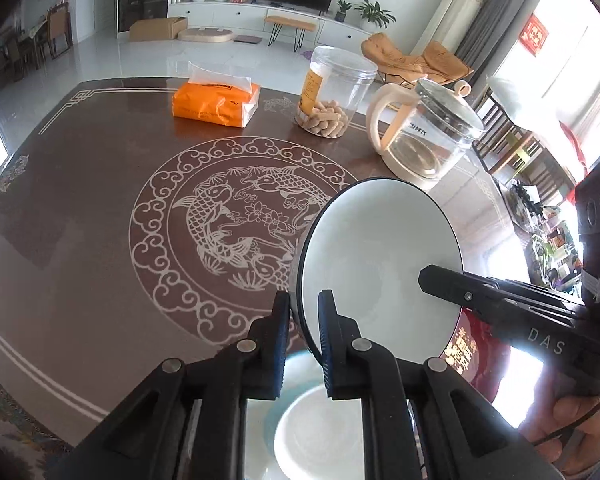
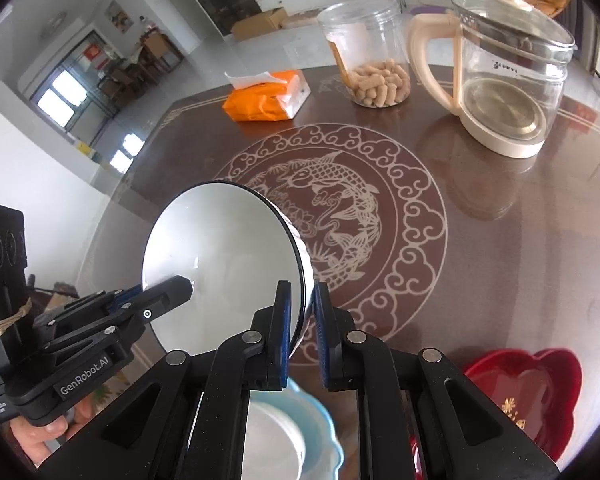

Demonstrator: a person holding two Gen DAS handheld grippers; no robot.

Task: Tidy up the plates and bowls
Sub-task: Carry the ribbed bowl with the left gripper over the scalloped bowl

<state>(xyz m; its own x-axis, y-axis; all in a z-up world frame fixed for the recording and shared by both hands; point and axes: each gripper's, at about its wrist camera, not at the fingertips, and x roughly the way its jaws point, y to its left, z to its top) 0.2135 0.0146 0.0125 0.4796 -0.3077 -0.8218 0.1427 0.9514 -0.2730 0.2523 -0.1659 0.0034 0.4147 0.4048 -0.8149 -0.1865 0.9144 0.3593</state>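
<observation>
A white bowl with a dark rim [image 1: 380,256] is held tilted in the air above the brown table; it also shows in the right wrist view [image 2: 220,264]. My left gripper [image 1: 304,312] is shut on its left rim. My right gripper [image 2: 302,308] is shut on its right rim, and it shows in the left wrist view [image 1: 440,280]. The left gripper shows in the right wrist view [image 2: 172,292]. Below the bowl sits a light blue scalloped plate [image 2: 320,432] with a white bowl [image 2: 276,440] in it. A red flower-shaped dish [image 2: 540,392] sits at the right.
A glass kettle with a cream handle [image 2: 500,80], a clear jar of snacks [image 2: 372,60] and an orange tissue pack [image 2: 268,96] stand at the far side of the table [image 2: 480,260]. The kettle [image 1: 424,136], jar [image 1: 332,92] and tissue pack [image 1: 216,102] show in the left wrist view too.
</observation>
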